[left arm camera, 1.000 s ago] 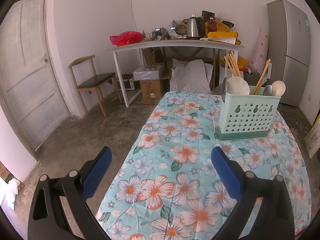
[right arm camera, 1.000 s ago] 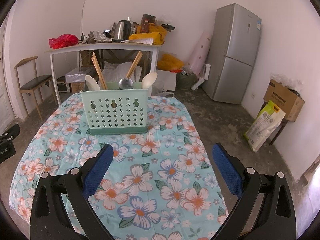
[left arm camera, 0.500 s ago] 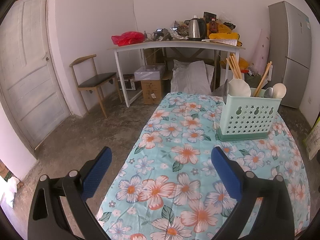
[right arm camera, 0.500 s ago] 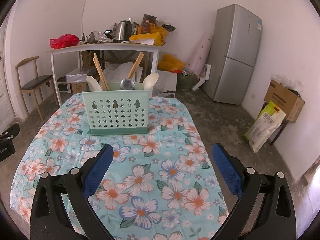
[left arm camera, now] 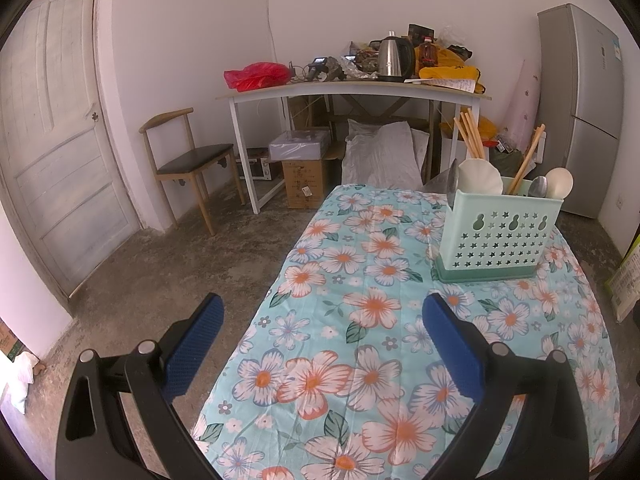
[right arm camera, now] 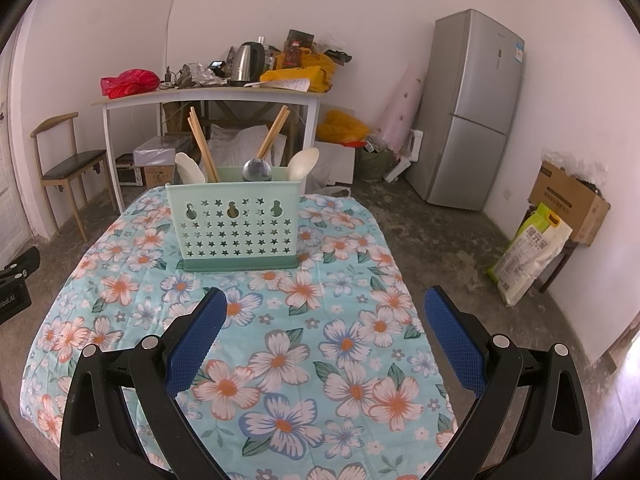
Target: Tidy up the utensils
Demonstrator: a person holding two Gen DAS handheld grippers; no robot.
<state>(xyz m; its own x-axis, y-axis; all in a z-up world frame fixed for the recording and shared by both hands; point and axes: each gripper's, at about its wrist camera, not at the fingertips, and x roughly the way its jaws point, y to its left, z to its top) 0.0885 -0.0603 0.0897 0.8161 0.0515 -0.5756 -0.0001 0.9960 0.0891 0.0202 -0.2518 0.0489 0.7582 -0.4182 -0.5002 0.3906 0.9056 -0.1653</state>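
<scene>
The table [right arm camera: 352, 360] you worked at wore a turquoise cloth printed with orange-and-white flowers; bare concrete floor all round. Room held a grey fridge [right arm camera: 472, 108], a white side desk [left arm camera: 352, 90] piled with a kettle [left arm camera: 394, 60] and a red bag [left arm camera: 256, 75], one wooden chair [left arm camera: 188, 160], a pale door [left arm camera: 52, 152] on the left. One mint-green utensil caddy [right arm camera: 236, 226] stood upright on the far half of the cloth, well apart from both tools. Counted in it: two bundles of wooden chopsticks [right arm camera: 202, 148], leaning outward; two white spoons [right arm camera: 304, 164]; one metal spoon [right arm camera: 257, 170] seen from the right, a second metal piece at the caddy's left end in the left view. Your left tongs [left arm camera: 320, 344] were spread wide, nothing between the blue pads, hanging over the table's near left edge. Your right tongs [right arm camera: 324, 340] were likewise spread and empty, centred on the caddy. Against a second before, the caddy sat slightly farther off in both views; nothing else had shifted.
</scene>
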